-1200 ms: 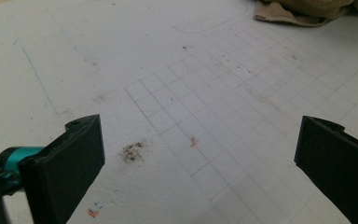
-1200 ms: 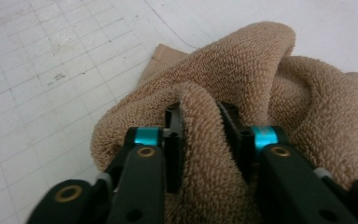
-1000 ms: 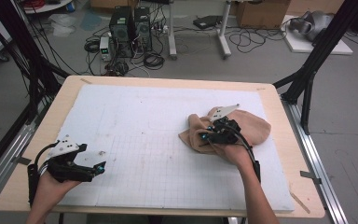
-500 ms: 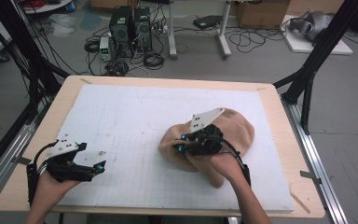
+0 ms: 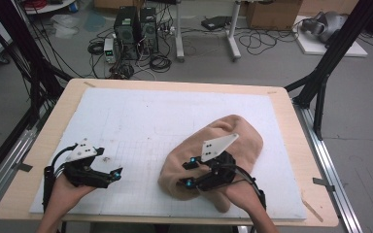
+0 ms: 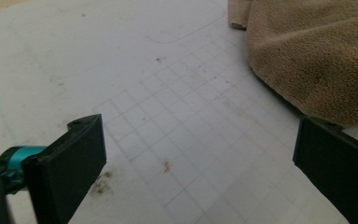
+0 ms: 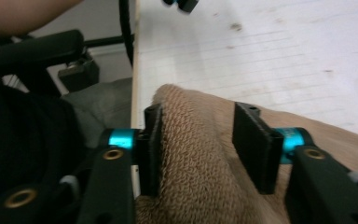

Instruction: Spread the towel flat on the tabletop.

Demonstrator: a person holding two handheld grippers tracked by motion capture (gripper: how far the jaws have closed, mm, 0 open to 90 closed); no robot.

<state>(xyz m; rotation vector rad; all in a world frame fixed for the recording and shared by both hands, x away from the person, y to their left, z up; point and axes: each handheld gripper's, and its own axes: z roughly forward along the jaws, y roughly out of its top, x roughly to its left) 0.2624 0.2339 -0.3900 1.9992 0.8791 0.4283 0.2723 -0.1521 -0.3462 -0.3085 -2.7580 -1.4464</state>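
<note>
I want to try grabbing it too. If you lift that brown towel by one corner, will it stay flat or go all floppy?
Probably floppy: the brown towel already lies in soft humps, and it bunches between the jaws of the right gripper. Its looped, fuzzy surface looks grippy, so it likely won't slip out. It probably drags rather than slides cleanly.

Tan towel on white table mat

From my station I see a grey floor strewn with cables. Far left stand computer towers; far right, cardboard boxes. Black frame struts flank the wooden table.
</note>
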